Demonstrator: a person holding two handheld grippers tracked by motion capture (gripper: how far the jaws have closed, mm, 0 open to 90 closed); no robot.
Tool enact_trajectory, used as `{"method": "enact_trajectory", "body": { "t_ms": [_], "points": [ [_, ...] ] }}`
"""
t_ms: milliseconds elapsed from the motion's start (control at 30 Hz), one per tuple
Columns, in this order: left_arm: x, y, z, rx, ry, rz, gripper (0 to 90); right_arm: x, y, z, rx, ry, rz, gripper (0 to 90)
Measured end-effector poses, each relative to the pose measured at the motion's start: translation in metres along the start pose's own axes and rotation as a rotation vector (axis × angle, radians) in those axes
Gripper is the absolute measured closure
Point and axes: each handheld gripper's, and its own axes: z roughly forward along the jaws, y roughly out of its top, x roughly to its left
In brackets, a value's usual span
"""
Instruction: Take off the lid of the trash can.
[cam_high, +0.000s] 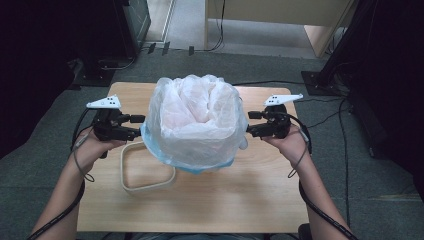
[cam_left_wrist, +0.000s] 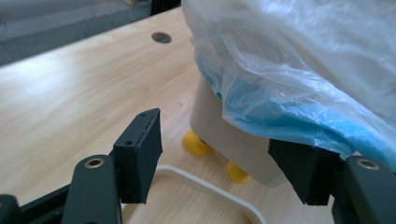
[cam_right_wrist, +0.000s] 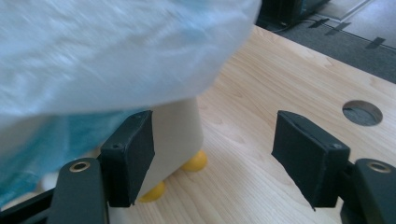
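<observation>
Bright tabletop, dark room corners; plastic bag blurred up close.

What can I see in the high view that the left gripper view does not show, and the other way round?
High view alone: both hands, the right gripper at the bag's far side, and the bag's gathered top. Left gripper view alone: the bin's cream wall, its yellow feet and a round hole in the table. Both: the white bag over a blue liner, the cream ring and the left gripper, open.
</observation>
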Motion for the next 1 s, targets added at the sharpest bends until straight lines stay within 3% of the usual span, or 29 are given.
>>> {"method": "enact_trajectory", "body": {
  "t_ms": [100, 200, 300, 633, 733, 900, 1000],
  "points": [
    [0.001, 0.003, -0.001, -0.007, -0.012, -0.023, 33.5, 0.005, 0.005, 0.001, 0.004, 0.019, -0.018, 30.2],
    [0.001, 0.006, 0.001, 0.025, -0.009, -0.033, 30.6, 0.009, 0.01, 0.002, 0.001, 0.035, -0.034, 31.6],
    [-0.001, 0.009, 0.001, 0.045, -0.001, -0.007, 36.2, 0.011, 0.013, 0.002, 0.008, 0.031, -0.046, 31.6],
    [-0.007, 0.029, -0.007, -0.01, -0.03, -0.006, 47.7, 0.013, 0.029, -0.011, -0.021, 0.051, -0.065, 31.7],
    [-0.012, 0.035, -0.009, -0.04, -0.057, -0.006, 49.8, 0.018, 0.035, -0.016, -0.045, 0.052, -0.081, 32.3],
    [-0.018, 0.045, -0.009, -0.028, -0.067, 0.028, 51.0, 0.023, 0.044, -0.019, -0.068, 0.085, -0.089, 33.4],
    [-0.021, 0.051, -0.011, -0.025, -0.072, 0.043, 49.9, 0.026, 0.049, -0.022, -0.055, 0.064, -0.115, 33.4]
  ]
}}
